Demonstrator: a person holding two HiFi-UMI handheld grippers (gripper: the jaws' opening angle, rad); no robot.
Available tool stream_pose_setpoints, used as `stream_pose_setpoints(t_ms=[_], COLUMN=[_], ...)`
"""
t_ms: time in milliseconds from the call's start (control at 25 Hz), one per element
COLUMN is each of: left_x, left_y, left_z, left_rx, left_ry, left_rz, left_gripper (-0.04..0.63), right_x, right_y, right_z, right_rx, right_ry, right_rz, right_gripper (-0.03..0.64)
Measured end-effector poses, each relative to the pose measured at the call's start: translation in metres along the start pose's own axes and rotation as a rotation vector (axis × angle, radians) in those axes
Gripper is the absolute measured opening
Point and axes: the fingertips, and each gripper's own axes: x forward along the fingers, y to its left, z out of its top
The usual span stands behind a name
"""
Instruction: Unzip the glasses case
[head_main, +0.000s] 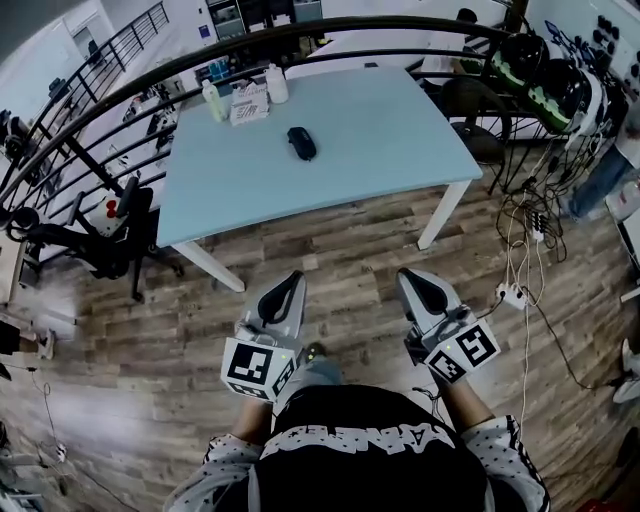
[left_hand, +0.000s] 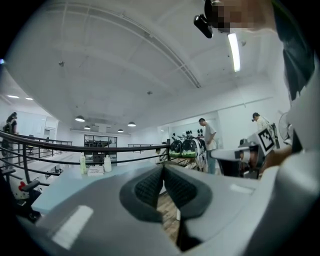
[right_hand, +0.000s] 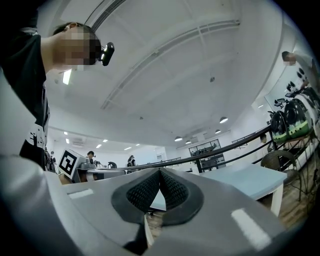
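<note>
A dark glasses case (head_main: 301, 142) lies on the pale blue table (head_main: 380, 150), well ahead of both grippers. My left gripper (head_main: 290, 279) and right gripper (head_main: 412, 277) hang over the wooden floor in front of the table's near edge, side by side, pointing toward it. Both are shut with nothing between their pads. In the left gripper view the left gripper (left_hand: 163, 168) has its jaws touching at the tip, with the table (left_hand: 65, 185) beyond. The right gripper (right_hand: 159, 171) looks the same in its own view, with the table (right_hand: 250, 180) at right.
Two bottles (head_main: 212, 100) and a small box (head_main: 249, 105) stand at the table's far left. A black curved railing (head_main: 120, 95) arcs behind it. An office chair (head_main: 95, 240) sits at left, cables and a power strip (head_main: 512, 293) on the floor at right.
</note>
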Motion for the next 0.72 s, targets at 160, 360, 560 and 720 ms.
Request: stream_pose_setpoints(t_ms=[160,360,560,720], left_x=[0.01,0.006,0.009,0.019], left_y=[0.023,0.071,0.115,0.147], left_z=[-0.004,-0.005,-0.006,-0.006], left_rx=[-0.006,-0.016,-0.002,0.0], left_ry=[0.005,0.002,0.012,0.009], left_rz=[0.003,0.043,0.07,0.065], left_gripper=[0.0,0.0,0.0,0.0], right_x=[0.026,0.08,0.132,0.165], right_y=[-0.005,0.005,0.011,0.009], right_z=[-0.006,-0.014,-0.016,-0.02], right_rx=[0.009,0.008,0.001,-0.005], right_ry=[0.008,0.024,0.039,0.05], right_rz=[0.001,0.048,0.078,0.069], right_gripper=[0.003,0.003,0.003,0.003])
